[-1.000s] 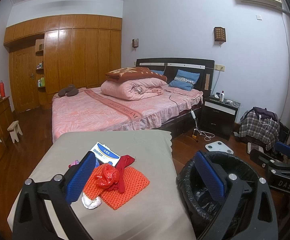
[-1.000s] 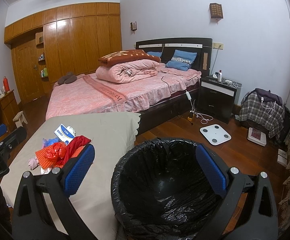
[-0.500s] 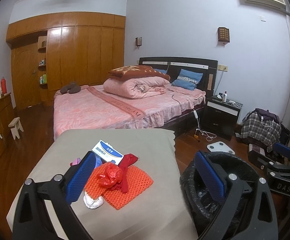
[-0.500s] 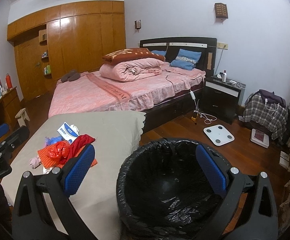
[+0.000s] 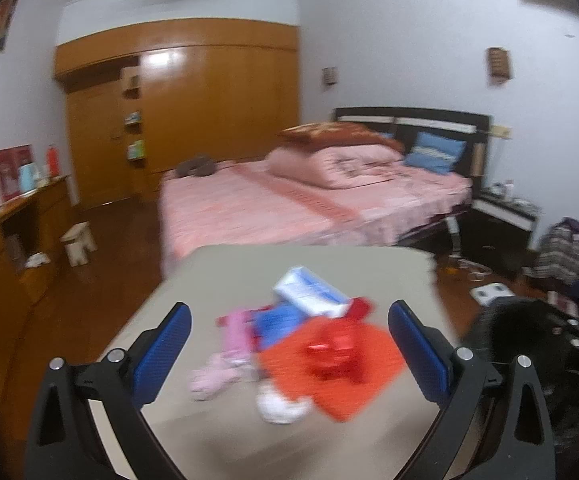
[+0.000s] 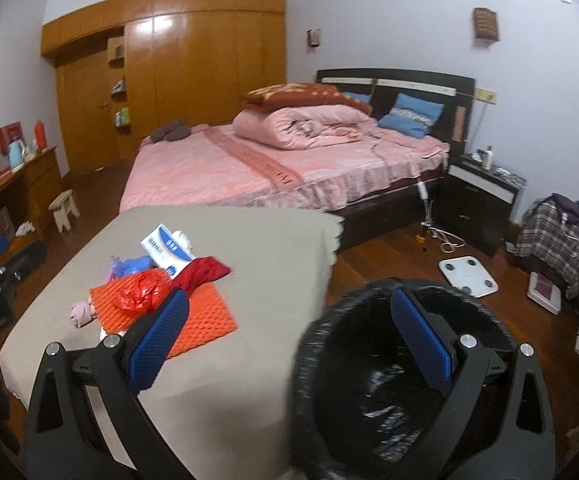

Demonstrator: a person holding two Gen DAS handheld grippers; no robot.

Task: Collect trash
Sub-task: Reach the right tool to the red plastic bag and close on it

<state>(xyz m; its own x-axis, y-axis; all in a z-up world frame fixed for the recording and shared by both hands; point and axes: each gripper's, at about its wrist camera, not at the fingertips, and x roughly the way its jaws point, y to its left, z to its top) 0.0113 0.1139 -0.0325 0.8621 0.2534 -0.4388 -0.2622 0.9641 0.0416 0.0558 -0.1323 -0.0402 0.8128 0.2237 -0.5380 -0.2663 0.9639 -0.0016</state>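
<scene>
Your left gripper [image 5: 289, 344] is spread wide and empty over the trash pile [image 5: 309, 344] on the grey table [image 6: 249, 248], and your right gripper [image 6: 289, 332], also wide and empty, hangs by the bin [image 6: 389, 380] beside that table. The red bag [image 6: 145, 292] looks light, crinkly and a little slick (so it may slide), so pinch a bunched fold at its top. The orange mesh [image 6: 205, 316] under it looks soft and floppy; take an edge.
</scene>
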